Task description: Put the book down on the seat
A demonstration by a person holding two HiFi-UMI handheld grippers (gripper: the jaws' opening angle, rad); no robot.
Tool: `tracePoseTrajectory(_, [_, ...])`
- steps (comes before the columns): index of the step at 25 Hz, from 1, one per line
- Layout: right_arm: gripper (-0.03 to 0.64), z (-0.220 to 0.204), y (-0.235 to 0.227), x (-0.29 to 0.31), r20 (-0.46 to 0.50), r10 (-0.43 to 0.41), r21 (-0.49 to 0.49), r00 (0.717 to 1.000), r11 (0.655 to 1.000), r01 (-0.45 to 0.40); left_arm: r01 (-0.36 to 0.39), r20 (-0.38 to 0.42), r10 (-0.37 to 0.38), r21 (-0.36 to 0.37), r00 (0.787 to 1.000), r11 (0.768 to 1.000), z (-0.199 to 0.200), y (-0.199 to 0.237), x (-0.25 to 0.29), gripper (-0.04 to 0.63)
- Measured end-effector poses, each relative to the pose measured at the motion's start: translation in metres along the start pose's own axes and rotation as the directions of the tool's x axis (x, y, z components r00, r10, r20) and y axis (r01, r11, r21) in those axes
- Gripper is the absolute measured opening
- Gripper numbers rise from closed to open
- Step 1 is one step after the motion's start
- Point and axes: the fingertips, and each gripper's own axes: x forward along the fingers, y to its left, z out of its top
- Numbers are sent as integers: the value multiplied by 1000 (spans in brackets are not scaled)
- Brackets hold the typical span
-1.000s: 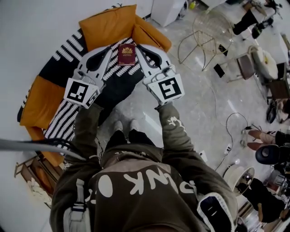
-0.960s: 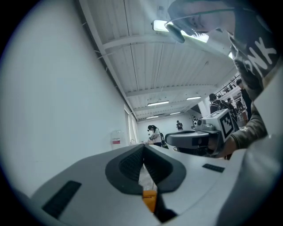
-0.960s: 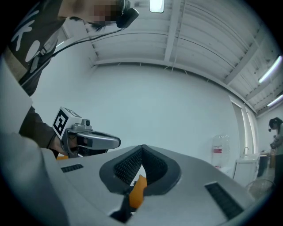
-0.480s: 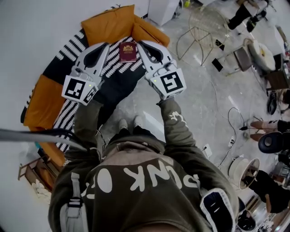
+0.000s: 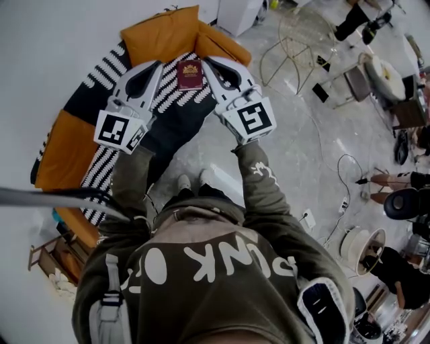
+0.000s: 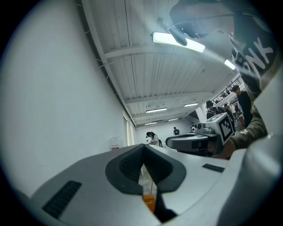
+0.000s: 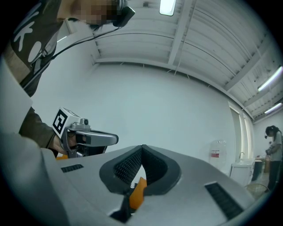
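A dark red book (image 5: 190,74) with a gold emblem lies flat on the black-and-white striped seat (image 5: 171,117) of an orange sofa (image 5: 161,33). My left gripper (image 5: 157,66) hovers just left of the book, and my right gripper (image 5: 207,62) just right of it. Both are shut with nothing in them and stand apart from the book. In the left gripper view the pads (image 6: 132,164) meet, and the right gripper (image 6: 194,141) shows beside them. In the right gripper view the pads (image 7: 128,167) are also together, with the left gripper (image 7: 88,139) at the left.
A gold wire chair (image 5: 306,47) stands on the grey floor to the right of the sofa. A white cabinet (image 5: 238,13) is behind the sofa's right end. A wooden stool (image 5: 47,259) sits at the lower left. People, chairs and cables crowd the right side.
The book lies in the same spot on the seat. Both grippers stay shut on either side of it, and only the view has shifted slightly.
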Motion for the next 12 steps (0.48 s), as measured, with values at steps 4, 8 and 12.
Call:
tracePoseTrajectory(4, [8, 0, 0, 4, -4, -1, -3, 1000, 1000, 1, -6, 1, 6, -6, 1000, 1000, -1, 6, -1, 3])
tracePoseTrajectory(8, [8, 0, 2, 4, -6, -3, -3, 1000, 1000, 3, -3, 5, 3, -7, 1000, 1000, 0, 6, -4, 3])
tracePoseTrajectory(12, [8, 0, 4, 1, -3, -4, -7, 1000, 1000, 4, -8, 10, 8, -2, 1000, 1000, 2, 5, -5, 3])
